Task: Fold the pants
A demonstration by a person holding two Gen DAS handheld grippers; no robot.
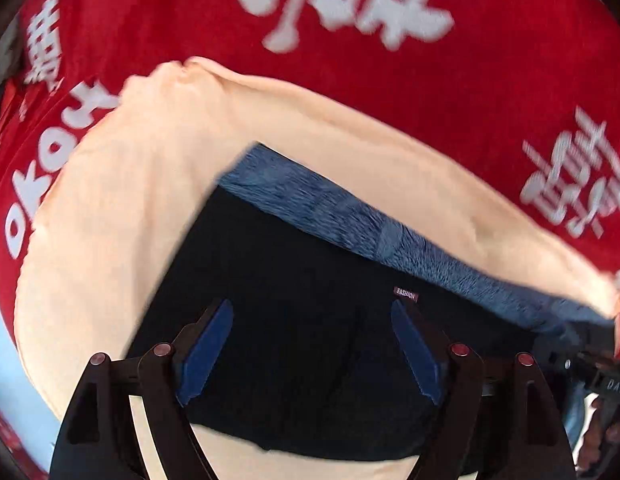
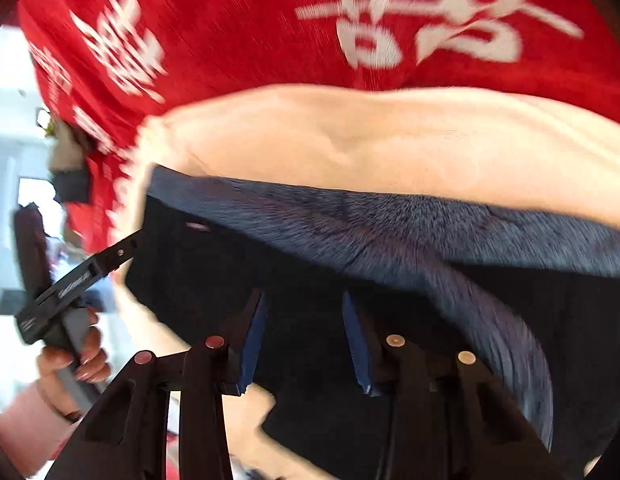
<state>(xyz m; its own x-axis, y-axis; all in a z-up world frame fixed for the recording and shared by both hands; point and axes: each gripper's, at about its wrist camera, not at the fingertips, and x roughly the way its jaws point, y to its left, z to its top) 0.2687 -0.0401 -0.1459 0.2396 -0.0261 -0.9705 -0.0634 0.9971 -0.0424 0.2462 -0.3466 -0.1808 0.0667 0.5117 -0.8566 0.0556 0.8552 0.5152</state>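
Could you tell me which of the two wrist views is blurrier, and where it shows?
Right wrist view: heavier motion blur, smearing the white lettering on the red cloth and the pants' fleecy lining. Left wrist view: milder blur, and the small label on the pants stays legible. Both: strong fisheye bending toward the edges.

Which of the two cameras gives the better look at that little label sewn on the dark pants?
The left wrist view: the label is sharp there, reading FASHION, just below the furry blue lining. In the right wrist view it is only a small pale smear near the pants' left edge.
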